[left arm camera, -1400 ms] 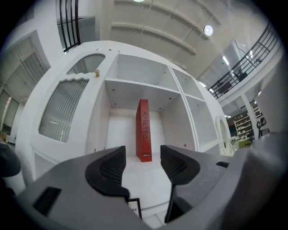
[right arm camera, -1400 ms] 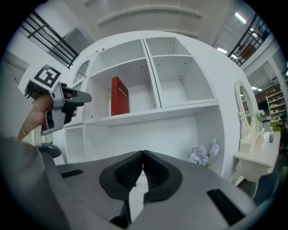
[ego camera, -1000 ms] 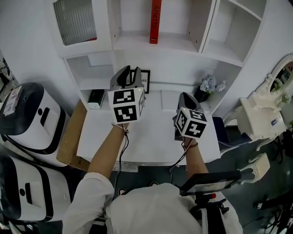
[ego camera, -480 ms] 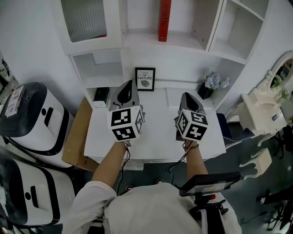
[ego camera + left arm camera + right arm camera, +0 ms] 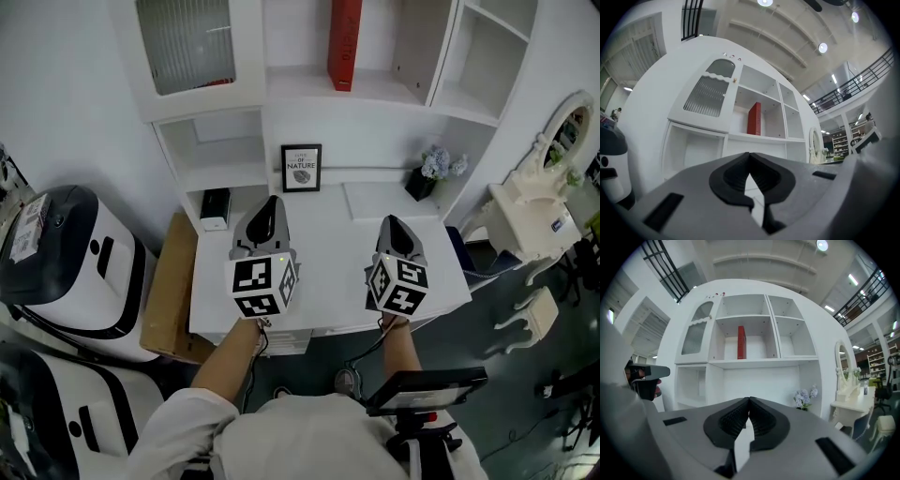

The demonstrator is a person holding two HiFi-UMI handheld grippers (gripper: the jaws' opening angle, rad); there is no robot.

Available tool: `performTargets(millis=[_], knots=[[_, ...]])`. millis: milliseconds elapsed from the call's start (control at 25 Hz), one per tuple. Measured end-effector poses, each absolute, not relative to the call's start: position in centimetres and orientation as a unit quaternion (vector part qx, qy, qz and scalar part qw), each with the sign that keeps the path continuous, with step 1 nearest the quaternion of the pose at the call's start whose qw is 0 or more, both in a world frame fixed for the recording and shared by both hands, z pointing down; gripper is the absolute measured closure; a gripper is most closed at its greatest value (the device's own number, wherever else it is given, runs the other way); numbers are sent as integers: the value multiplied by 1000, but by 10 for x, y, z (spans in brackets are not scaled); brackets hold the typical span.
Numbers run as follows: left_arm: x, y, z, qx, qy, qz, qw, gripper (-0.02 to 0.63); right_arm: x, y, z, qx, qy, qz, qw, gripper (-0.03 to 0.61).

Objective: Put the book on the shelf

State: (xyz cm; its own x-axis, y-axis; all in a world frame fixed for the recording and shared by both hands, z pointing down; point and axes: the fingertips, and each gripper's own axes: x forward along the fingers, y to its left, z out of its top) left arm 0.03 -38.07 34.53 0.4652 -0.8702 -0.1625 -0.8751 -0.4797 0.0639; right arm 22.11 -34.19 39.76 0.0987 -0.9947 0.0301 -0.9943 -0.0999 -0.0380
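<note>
A red book point(image 5: 344, 43) stands upright on the middle shelf of the white shelf unit point(image 5: 394, 89); it also shows as the red book point(image 5: 753, 118) and the red book point(image 5: 741, 342) in both gripper views. My left gripper point(image 5: 272, 202) hovers over the white desk point(image 5: 323, 246), shut, with nothing between its jaws. To its right my right gripper point(image 5: 393, 223) is shut and empty as well. Both grippers point(image 5: 749, 155) point(image 5: 749, 400) point at the shelf unit from a distance.
A small framed picture point(image 5: 301, 168) and a pot of pale blue flowers point(image 5: 430, 172) stand at the back of the desk. A black-and-white box point(image 5: 216, 208) sits in the lower left niche. Large white appliances point(image 5: 61, 258) stand at the left, and a white dressing table point(image 5: 530, 225) at the right.
The left gripper has drawn back from the shelf toward the desk's front and its jaws have shut. The view has shifted backward; the right gripper has stayed low over the desk.
</note>
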Motion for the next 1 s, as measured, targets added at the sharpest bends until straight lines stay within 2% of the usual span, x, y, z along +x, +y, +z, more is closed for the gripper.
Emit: performTargets(millis=[400, 1000], knots=[[-4, -363, 364, -847, 527, 68, 9, 606, 206, -337, 387, -725, 688, -14, -3, 557], [-2, -374, 373, -807, 587, 59, -11, 606, 223, -364, 373, -695, 719, -15, -9, 557]])
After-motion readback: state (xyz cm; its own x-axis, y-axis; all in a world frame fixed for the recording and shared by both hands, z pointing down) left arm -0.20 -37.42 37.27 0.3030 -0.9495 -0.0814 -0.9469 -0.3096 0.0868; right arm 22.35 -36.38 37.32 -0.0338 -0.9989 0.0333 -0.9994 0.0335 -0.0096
